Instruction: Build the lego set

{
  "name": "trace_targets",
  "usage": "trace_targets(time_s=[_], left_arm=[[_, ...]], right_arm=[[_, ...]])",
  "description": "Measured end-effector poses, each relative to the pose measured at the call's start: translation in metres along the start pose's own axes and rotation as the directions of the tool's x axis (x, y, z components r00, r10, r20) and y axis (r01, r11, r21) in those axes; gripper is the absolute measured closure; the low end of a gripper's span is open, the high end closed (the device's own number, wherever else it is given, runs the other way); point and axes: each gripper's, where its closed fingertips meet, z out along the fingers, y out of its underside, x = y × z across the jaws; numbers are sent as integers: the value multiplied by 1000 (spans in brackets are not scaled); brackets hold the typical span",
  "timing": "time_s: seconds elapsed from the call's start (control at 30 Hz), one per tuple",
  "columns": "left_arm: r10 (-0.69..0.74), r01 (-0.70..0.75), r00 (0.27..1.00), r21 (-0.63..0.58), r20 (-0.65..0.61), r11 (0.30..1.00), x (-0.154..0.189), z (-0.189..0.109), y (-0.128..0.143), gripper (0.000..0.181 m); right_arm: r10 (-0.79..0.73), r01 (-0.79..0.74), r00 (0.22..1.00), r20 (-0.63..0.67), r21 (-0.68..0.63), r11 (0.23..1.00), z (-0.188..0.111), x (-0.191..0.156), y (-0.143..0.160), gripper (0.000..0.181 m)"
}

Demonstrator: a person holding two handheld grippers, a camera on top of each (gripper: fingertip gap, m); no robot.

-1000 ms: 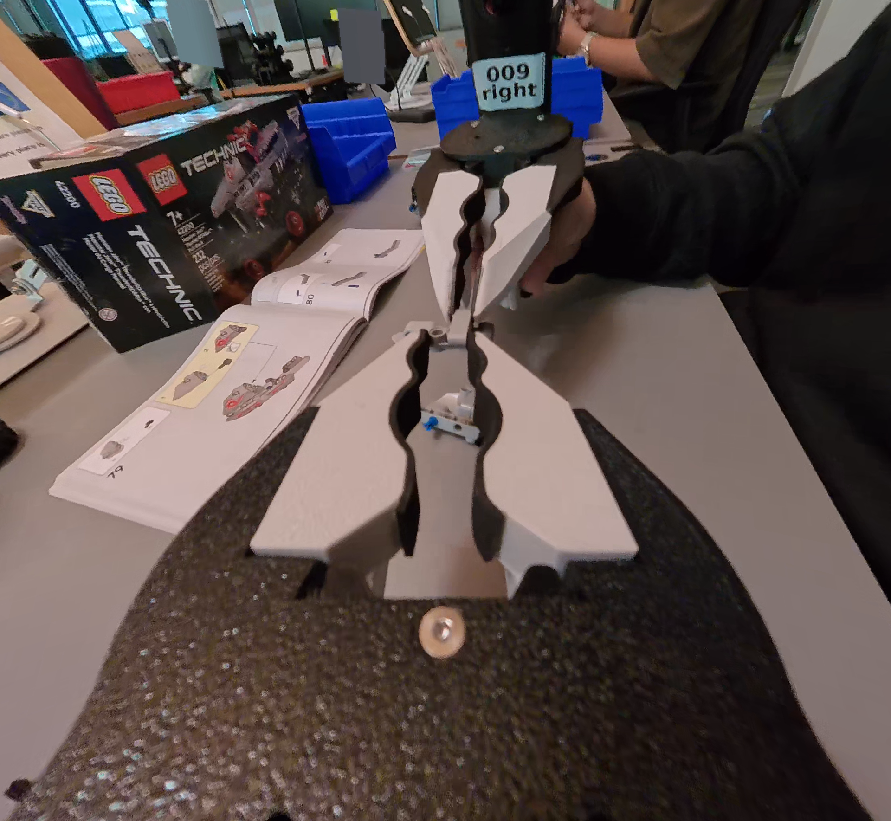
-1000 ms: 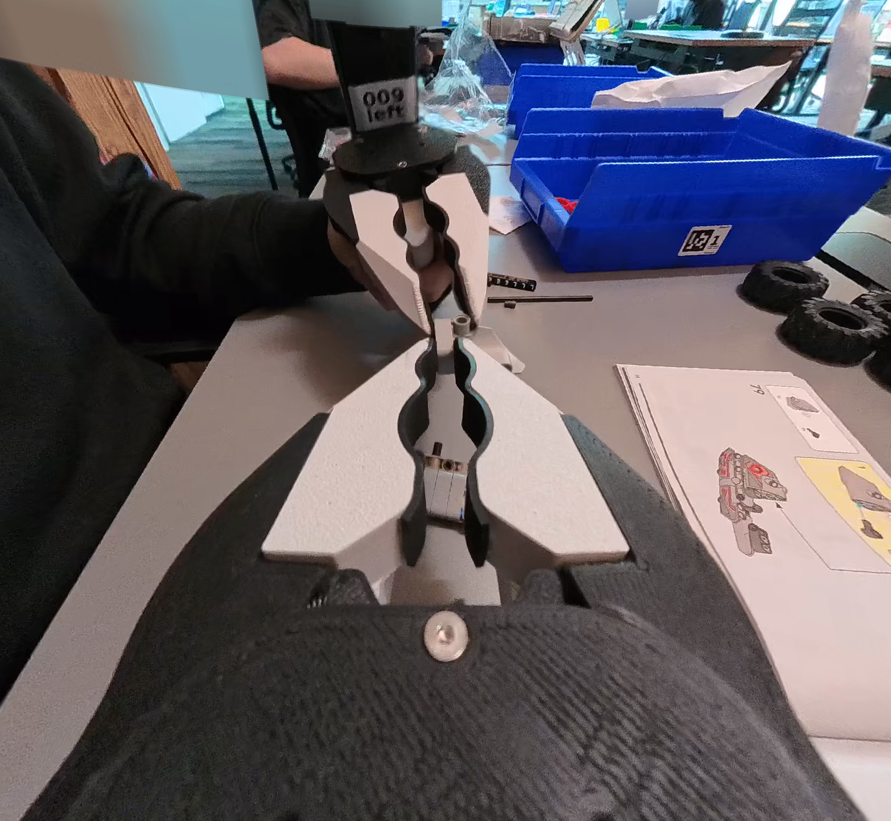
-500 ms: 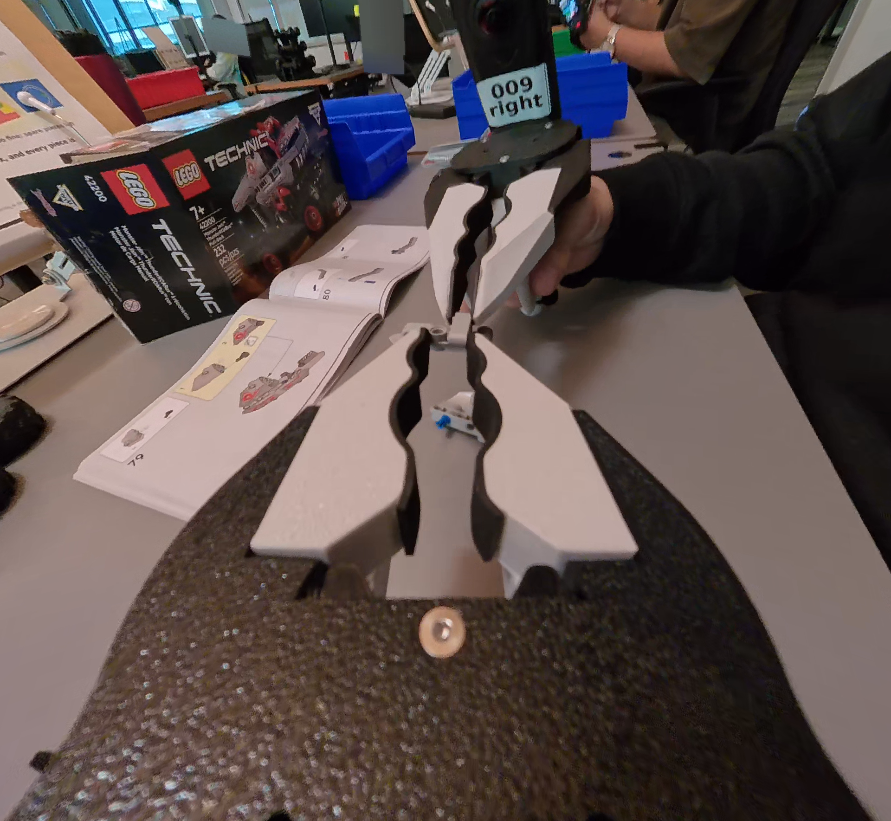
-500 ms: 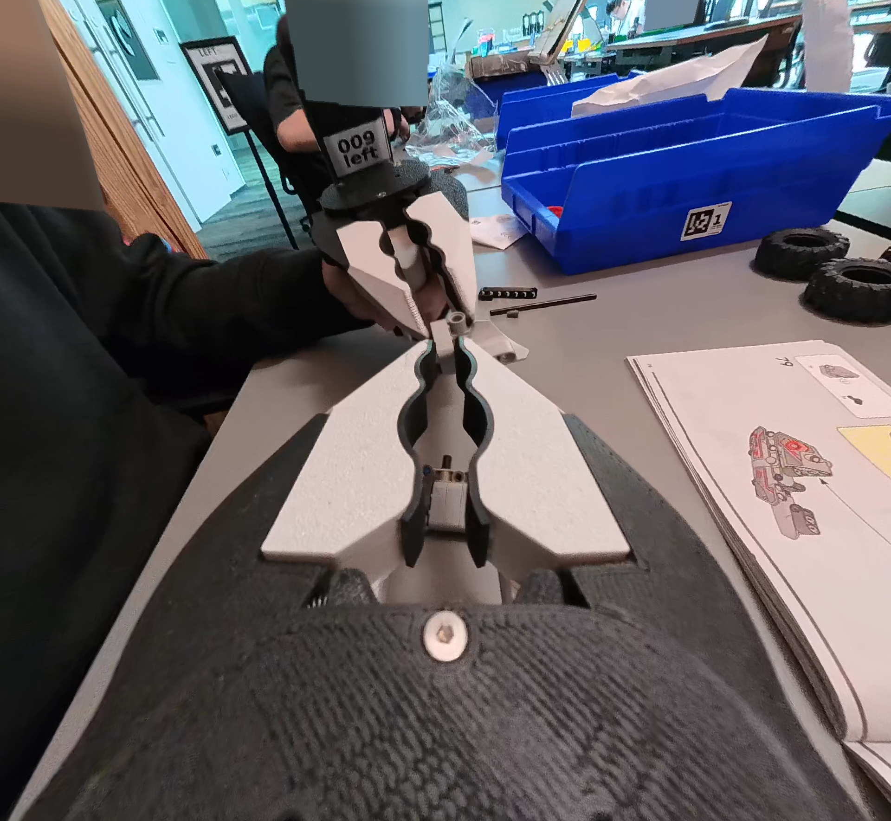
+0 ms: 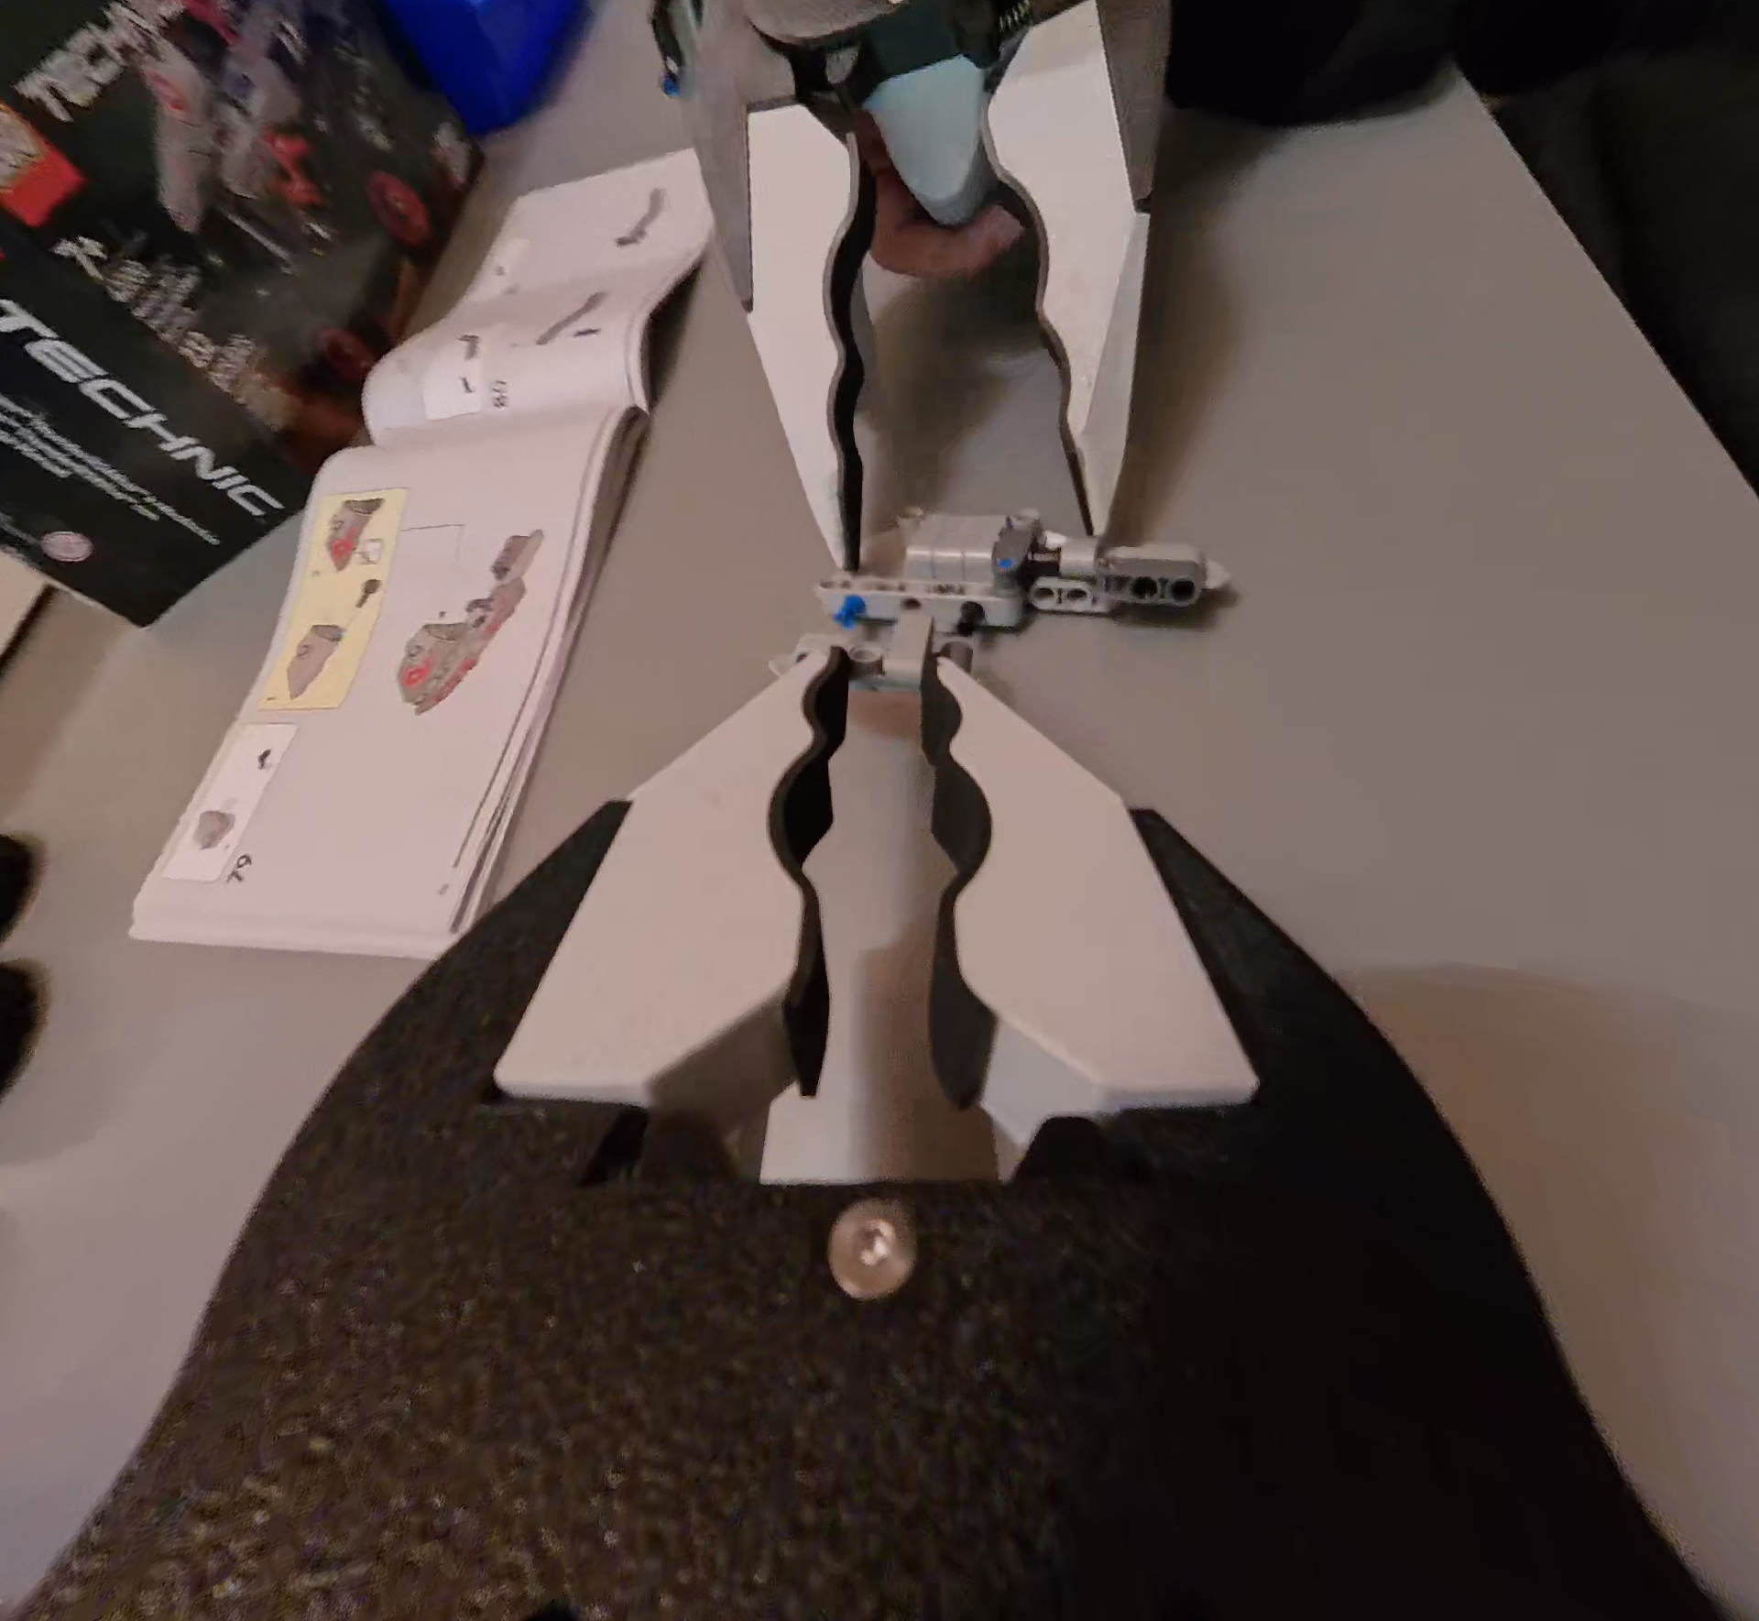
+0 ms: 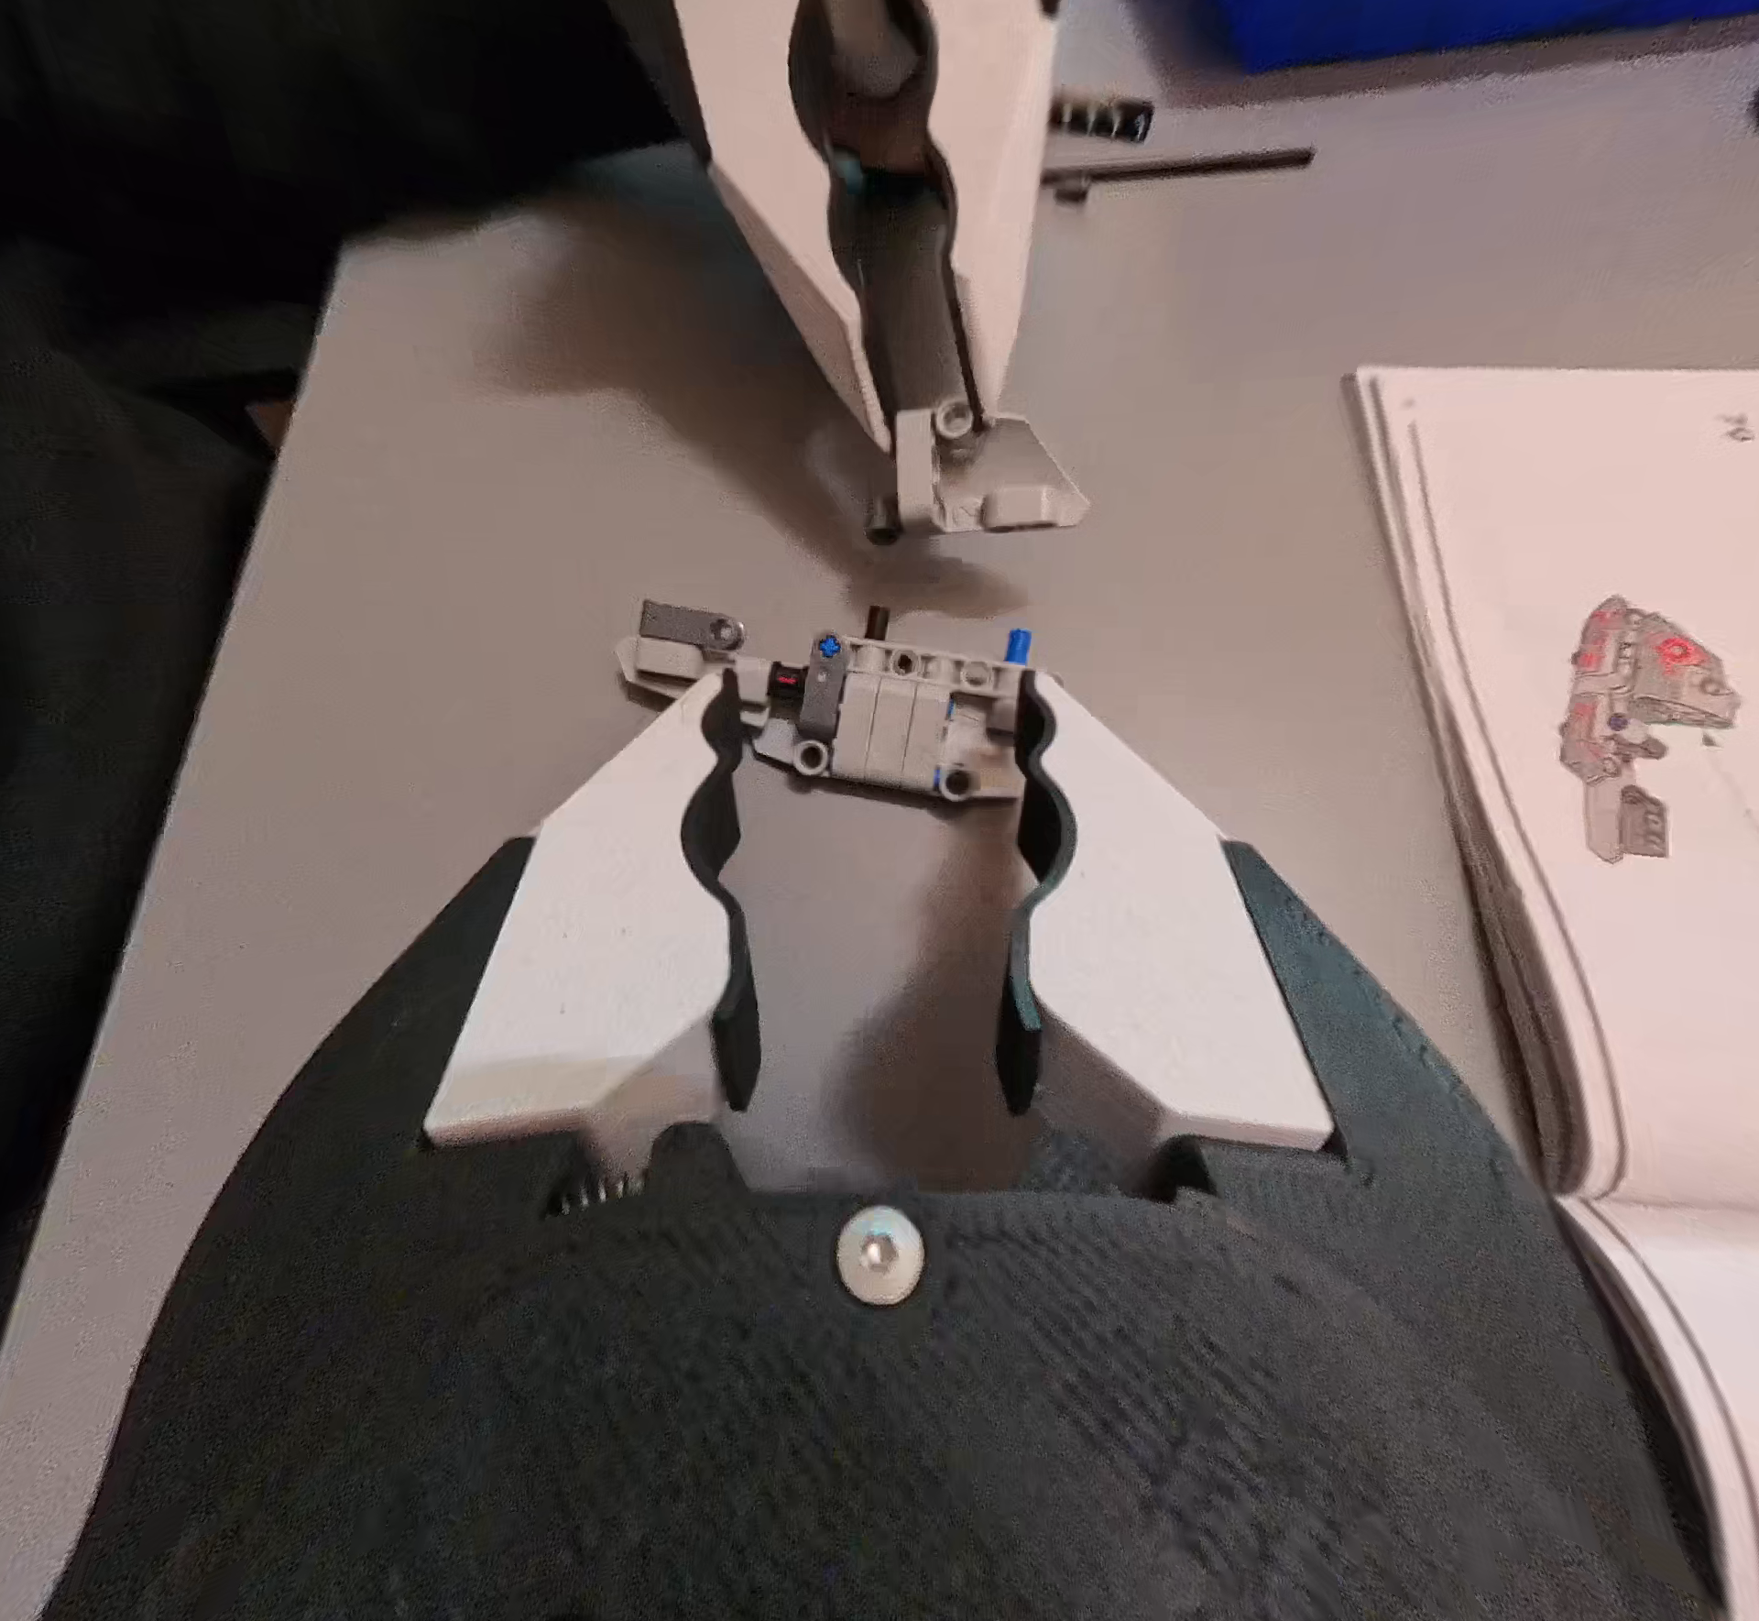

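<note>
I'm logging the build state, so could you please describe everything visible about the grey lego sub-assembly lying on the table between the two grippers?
The long grey plastic lego sub-assembly lies flat on the grey table. It is built of pale grey beams with pin holes, a darker grey connector, blue pins and a small red detail; a dark axle end protrudes. The right gripper stands open around its middle, fingertips at either side. The left gripper, shut on a separate light grey panel piece, is just beyond it, apart.

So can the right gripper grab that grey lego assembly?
Probably yes: the right gripper is open, jaws flanking the grey lego assembly; the left gripper, holding a small grey piece, sits clear.
</note>
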Motion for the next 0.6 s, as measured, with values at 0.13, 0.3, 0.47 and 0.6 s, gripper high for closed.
trace_targets(time_s=[0.13, 0.3, 0.47, 0.6], left_arm=[[-17, 16, 999, -31, -49, 999, -1, 4, 5, 169], [-43, 38, 996, -59, -77, 998, -2, 8, 9, 169], [-57, 50, 995, -80, -85, 996, -1, 12, 9, 169], [-49, 42, 995, -77, -84, 996, 0, 15, 7, 169]], right_arm=[[-41, 38, 998, -41, -59, 998, 8, 1, 6, 133], [-50, 48, 998, -26, -73, 996, 9, 2, 13, 148], [-61, 58, 997, -41, -68, 996, 9, 5, 12, 143], [-64, 60, 997, -47, -69, 996, 10, 6, 12, 142]])
